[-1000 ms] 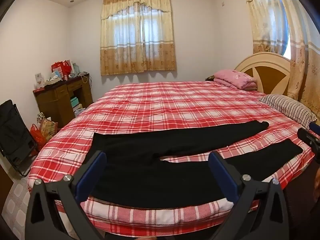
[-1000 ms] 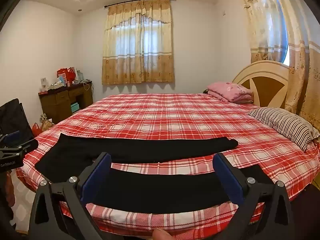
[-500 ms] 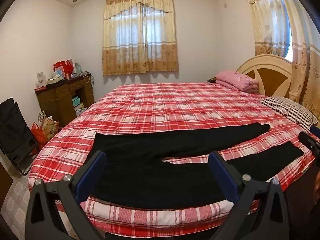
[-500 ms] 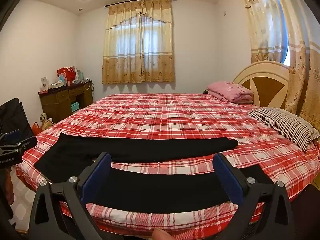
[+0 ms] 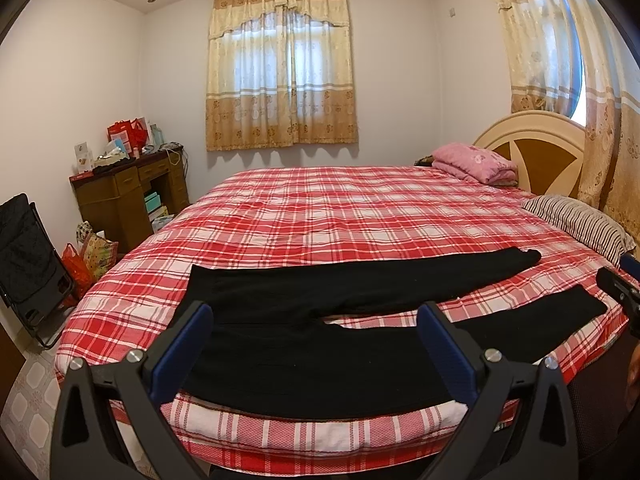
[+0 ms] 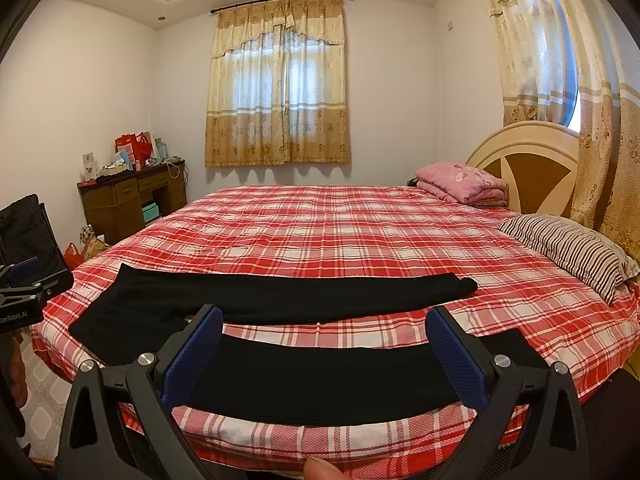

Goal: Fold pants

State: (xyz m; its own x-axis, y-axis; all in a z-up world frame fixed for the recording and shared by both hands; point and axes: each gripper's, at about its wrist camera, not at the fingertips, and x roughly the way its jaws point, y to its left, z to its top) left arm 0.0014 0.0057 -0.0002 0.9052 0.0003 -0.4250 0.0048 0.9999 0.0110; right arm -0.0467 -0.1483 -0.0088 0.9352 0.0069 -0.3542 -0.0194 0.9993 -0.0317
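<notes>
Matt black cloth pants (image 5: 328, 344) on a woven checked cotton-look bedspread (image 5: 360, 216).

- The left gripper (image 5: 314, 344) is held level, its two blue-padded fingers (image 5: 182, 350) spread wide apart with nothing between them.
- The right gripper (image 6: 322, 352) is held the same way, fingers (image 6: 456, 356) wide apart and empty.
- Each gripper's tip shows at the edge of the other's view.
- A fingertip (image 6: 320, 469) shows at the bottom edge of the right wrist view.
</notes>
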